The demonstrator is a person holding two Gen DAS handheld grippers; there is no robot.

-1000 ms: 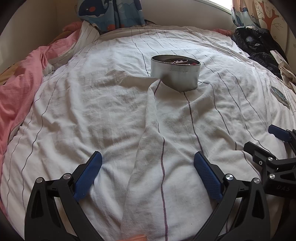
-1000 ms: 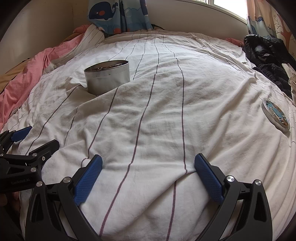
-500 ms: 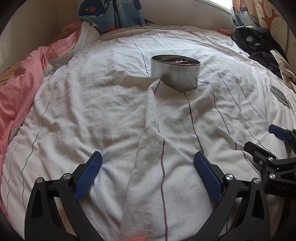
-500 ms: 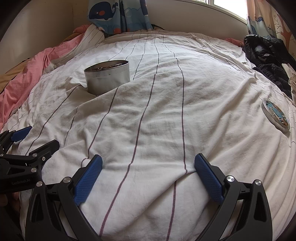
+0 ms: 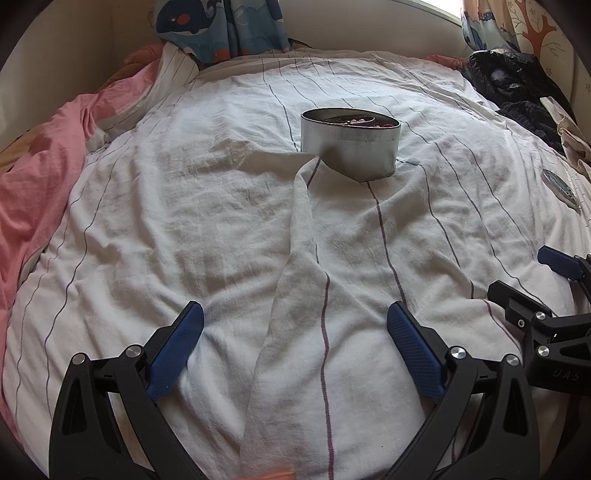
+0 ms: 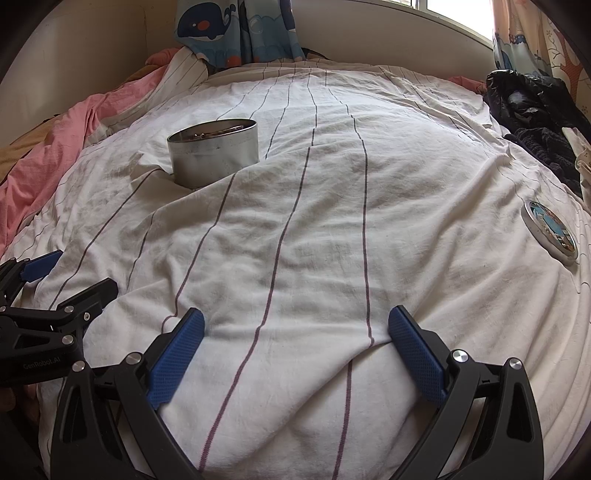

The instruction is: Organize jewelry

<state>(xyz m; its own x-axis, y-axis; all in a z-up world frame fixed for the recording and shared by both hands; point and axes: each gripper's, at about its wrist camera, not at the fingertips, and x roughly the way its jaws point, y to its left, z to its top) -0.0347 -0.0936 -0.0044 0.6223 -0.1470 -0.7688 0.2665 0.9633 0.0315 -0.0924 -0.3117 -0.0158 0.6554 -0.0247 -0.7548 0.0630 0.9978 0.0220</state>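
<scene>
Both grippers rest low over a bed covered by a white striped sheet (image 5: 184, 206). The reference landmark is the round metal tin (image 5: 351, 144), lidless, standing upright on the sheet.

Left gripper (image 5: 295, 325): jaws spread wide, nothing between the blue pads (image 5: 173, 354). It sits on the near side of the tin, well apart from it, pointing toward it. A raised fold of the sheet (image 5: 303, 236) runs from the tin's near wall down to the space between the fingers.

Right gripper (image 6: 295, 325): jaws likewise spread wide and empty, blue pads (image 6: 413, 354) touching or just above the sheet; which one cannot be told. It sits nearer than the tin and to its right, well apart. In the left wrist view it appears at the right edge; in the right wrist view the left gripper appears at the left edge.

Jewelry (image 5: 354, 121): small red and pale pieces show inside the tin, just below its rim. Individual items are too small to identify.

Tin lid (image 6: 550, 230): round, with a blue picture, lying flat on the sheet far to the right of the tin.

Other items: pink bedding (image 5: 40, 177) to the left of the tin; dark clothing (image 6: 528, 110) to the far right beyond the lid; a whale-print curtain (image 6: 232, 29) behind the tin at the wall.
</scene>
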